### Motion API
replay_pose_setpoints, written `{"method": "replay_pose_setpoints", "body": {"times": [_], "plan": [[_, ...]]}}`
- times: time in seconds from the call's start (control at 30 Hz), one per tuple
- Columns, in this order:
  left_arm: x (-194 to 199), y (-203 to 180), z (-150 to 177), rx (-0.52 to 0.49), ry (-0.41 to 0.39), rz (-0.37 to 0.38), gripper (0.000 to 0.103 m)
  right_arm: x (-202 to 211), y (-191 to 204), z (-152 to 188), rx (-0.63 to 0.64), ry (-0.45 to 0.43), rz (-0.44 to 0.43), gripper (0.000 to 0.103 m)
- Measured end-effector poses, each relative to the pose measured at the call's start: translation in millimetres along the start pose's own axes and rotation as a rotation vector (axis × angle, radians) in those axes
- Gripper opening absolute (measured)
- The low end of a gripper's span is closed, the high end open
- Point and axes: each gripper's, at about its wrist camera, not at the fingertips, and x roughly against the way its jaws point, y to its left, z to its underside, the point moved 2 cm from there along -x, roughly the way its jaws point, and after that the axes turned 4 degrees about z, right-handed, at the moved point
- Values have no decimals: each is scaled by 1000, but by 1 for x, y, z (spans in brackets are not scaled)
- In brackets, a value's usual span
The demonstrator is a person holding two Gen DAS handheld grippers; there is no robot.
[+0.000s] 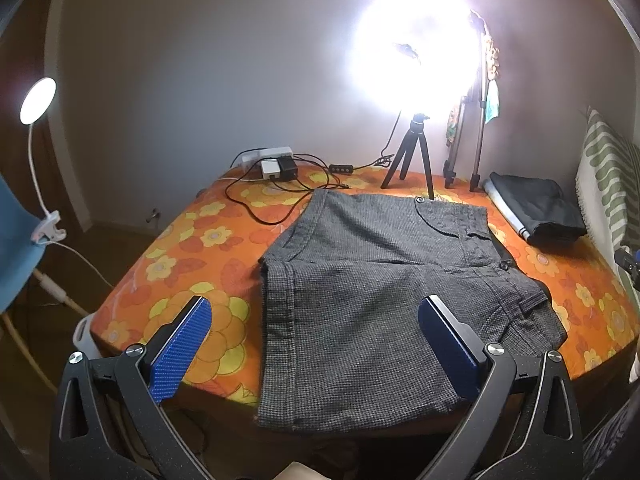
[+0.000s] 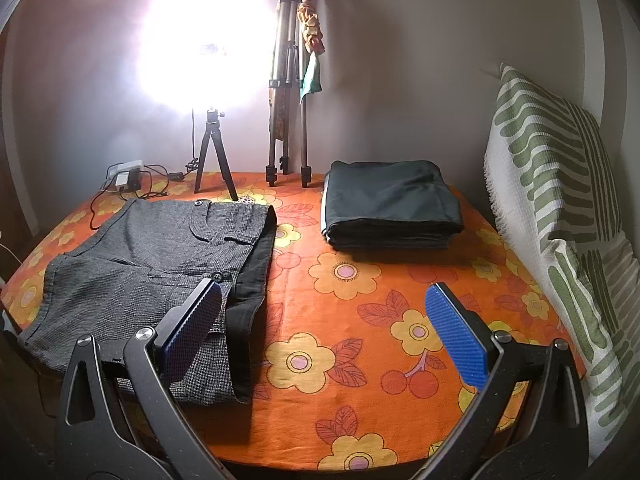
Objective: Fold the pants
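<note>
1. I see the grey pants folded into a compact stack on the left part of the table; near edge hangs a bit over the table's front edge, waistband with button at the far side.
2. Dark lining or inner layer peeks out along the pants' right edge in the right wrist view.
3. My left hand-held gripper hovers over the near part of the pants, jaws spread wide, nothing between them.
4. My right hand-held gripper is spread too, empty; its left finger is over the pants' right edge, its right finger over bare floral cloth.
5. A second folded dark garment lies well apart, far right of the table.
6. At the back: small tripod with a glaring light, taller tripod, power strip and cables.
7. Green-striped cushion on the right, clip lamp at the left.
</note>
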Motion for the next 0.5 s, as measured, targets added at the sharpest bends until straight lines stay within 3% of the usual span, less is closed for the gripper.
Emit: {"method": "replay_pose_setpoints", "body": {"times": [0.5], "plan": [[1, 0, 0, -10, -11, -5, 103, 2, -1, -3, -3, -4, 1, 103]]}}
